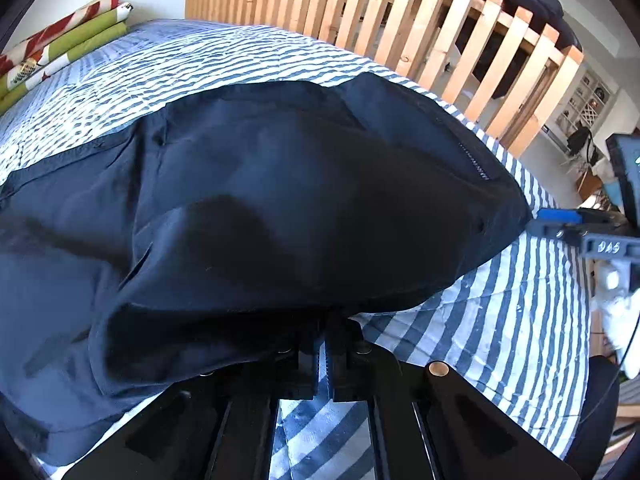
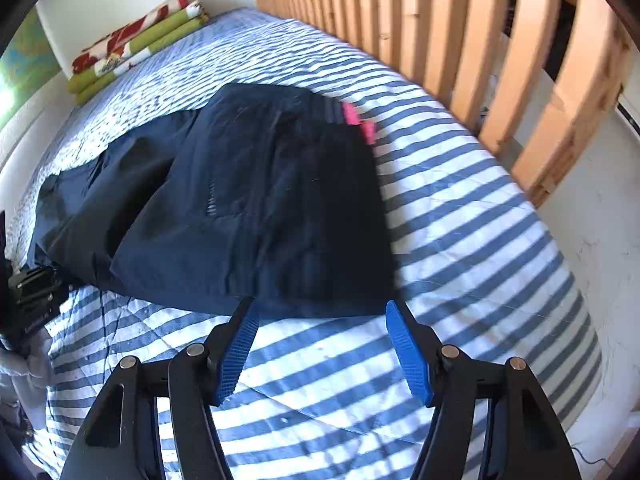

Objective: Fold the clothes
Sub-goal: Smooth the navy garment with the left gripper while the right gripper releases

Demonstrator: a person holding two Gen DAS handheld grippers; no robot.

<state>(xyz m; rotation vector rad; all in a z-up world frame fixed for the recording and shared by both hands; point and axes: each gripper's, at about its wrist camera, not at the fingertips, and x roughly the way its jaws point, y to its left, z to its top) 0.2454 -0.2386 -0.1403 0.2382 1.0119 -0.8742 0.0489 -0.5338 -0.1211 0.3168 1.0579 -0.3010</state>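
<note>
A dark navy garment (image 2: 256, 200) with a zip pocket and a pink label (image 2: 354, 118) lies spread on the striped bed cover (image 2: 460, 240). In the left wrist view its near edge (image 1: 280, 208) is lifted and drapes over my left gripper (image 1: 326, 328), which is shut on the fabric. That left gripper (image 2: 36, 284) also shows at the garment's left corner in the right wrist view. My right gripper (image 2: 320, 312) is open, its blue pads (image 2: 240, 348) just short of the garment's near hem with nothing between them. It also appears in the left wrist view as the right gripper (image 1: 560, 224) at the garment's right corner.
A folded green, red and white blanket (image 2: 136, 48) lies at the far end of the bed. A wooden slatted rail (image 2: 500, 60) runs along the bed's right side. Bare striped cover spreads to the right of and in front of the garment.
</note>
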